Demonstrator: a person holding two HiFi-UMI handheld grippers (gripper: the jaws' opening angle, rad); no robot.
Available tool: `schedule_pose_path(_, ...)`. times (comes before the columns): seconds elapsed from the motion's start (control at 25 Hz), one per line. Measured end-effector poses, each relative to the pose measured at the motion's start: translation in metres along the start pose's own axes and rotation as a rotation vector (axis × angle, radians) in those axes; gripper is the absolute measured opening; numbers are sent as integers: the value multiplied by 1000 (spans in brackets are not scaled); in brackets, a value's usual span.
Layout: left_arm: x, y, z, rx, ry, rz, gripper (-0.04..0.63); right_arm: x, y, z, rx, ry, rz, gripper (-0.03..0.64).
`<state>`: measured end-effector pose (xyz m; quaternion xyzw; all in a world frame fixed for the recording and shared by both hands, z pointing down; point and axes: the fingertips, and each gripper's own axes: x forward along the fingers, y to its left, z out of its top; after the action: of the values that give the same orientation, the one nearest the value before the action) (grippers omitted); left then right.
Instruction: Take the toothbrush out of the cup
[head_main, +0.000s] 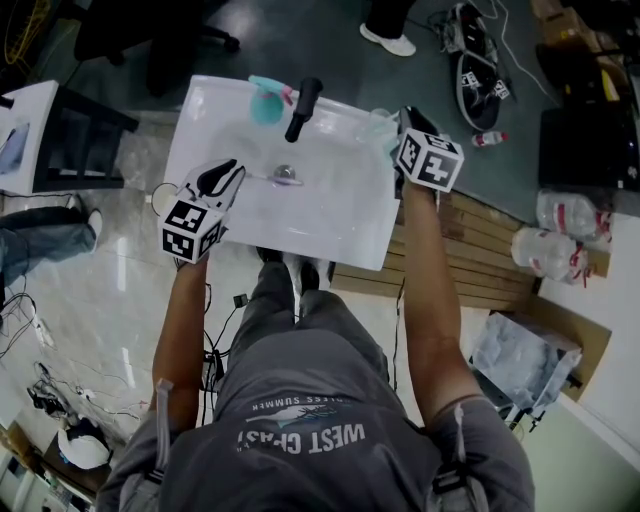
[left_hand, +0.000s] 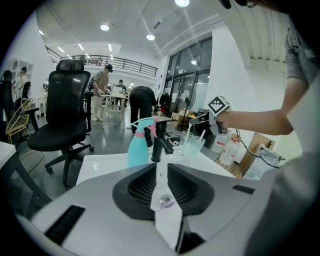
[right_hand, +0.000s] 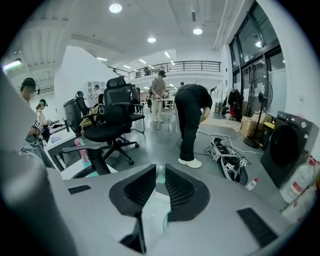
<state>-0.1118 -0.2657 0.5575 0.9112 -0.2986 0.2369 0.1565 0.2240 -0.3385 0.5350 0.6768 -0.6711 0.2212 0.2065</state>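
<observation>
A clear cup (head_main: 378, 124) stands on the far right corner of the white sink top (head_main: 340, 225). In it is a pale green toothbrush (left_hand: 190, 131), standing upright. My right gripper (head_main: 398, 128) hovers just above the cup, shut on the top of the toothbrush (right_hand: 158, 176), which fills the narrow gap between its jaws. The left gripper view shows the right gripper (left_hand: 201, 118) pinching the brush over the cup (left_hand: 187, 144). My left gripper (head_main: 228, 176) hangs over the sink's left side, its jaws a little apart and empty (left_hand: 159, 167).
A teal spray bottle (head_main: 265, 102) and a black faucet (head_main: 303, 108) stand at the back of the sink, with the drain (head_main: 286, 175) in the basin. A second clear cup (left_hand: 200, 145) stands beside the first. A wooden pallet (head_main: 470, 250) lies to the right, and an office chair (left_hand: 62, 125) stands behind.
</observation>
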Motion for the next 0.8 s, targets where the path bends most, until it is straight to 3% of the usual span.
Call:
schedule_pose_path(0.4,-3,-3,1,-1,-6,12,61,-18,10,12,-53,-62,11,58)
schedule_pose_path(0.8,-6,-10,7,3,-14,22,60,-57,20,52,-128,-168,17,58)
